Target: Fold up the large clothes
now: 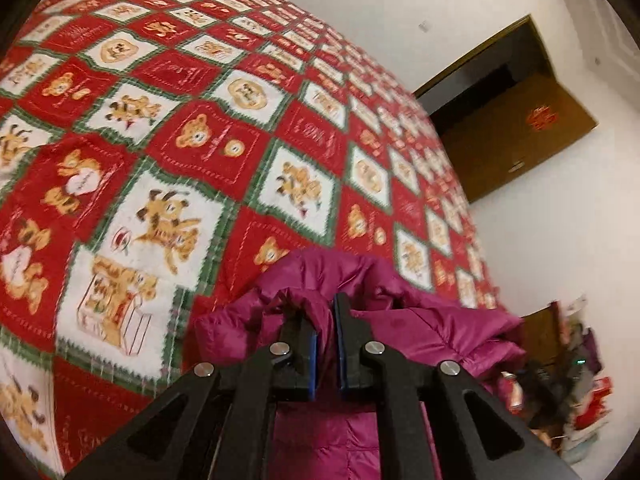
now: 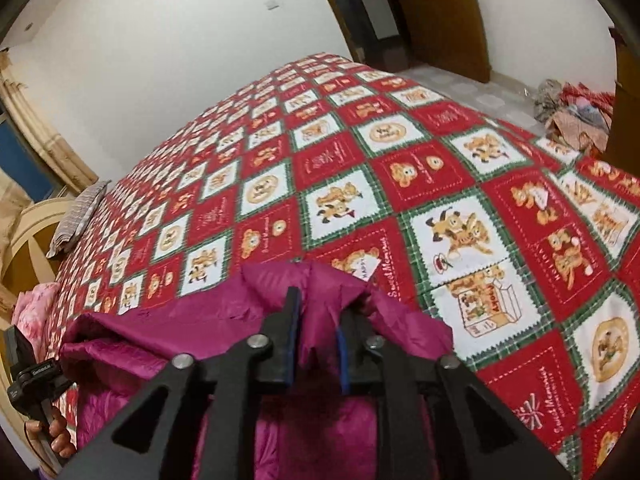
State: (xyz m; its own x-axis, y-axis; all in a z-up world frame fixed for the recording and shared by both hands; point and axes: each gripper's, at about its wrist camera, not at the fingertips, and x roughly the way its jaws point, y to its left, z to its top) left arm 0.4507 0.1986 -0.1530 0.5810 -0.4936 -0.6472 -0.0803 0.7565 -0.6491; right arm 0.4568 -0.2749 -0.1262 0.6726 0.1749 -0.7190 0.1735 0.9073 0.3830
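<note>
**Two grippers, one magenta jacket, at the near edge of the bed**

The left gripper (image 1: 325, 320) has its jaws nearly together, pinching a fold of the magenta puffer jacket (image 1: 420, 320) between the blue pads. The right gripper (image 2: 318, 320) stands a little wider; a ridge of the same jacket (image 2: 192, 320) rises between its fingers, but whether the pads press on it cannot be told. The jacket lies bunched at the near edge of the bed, on the red, white and green teddy-bear quilt (image 1: 200, 140), and hangs down below both grippers.

Readable on the quilt in the right wrist view: "Sweet Memories" and "HAPPY". Other lettering is too blurred.

In the right wrist view, the person's left hand (image 2: 56, 436) grips a black handle at the lower left. One striped pillow (image 2: 80, 212) lies at the quilt's far left edge. One brown door (image 2: 444, 12) stands open, with a heap of clothes (image 2: 576, 108) on the floor.
</note>
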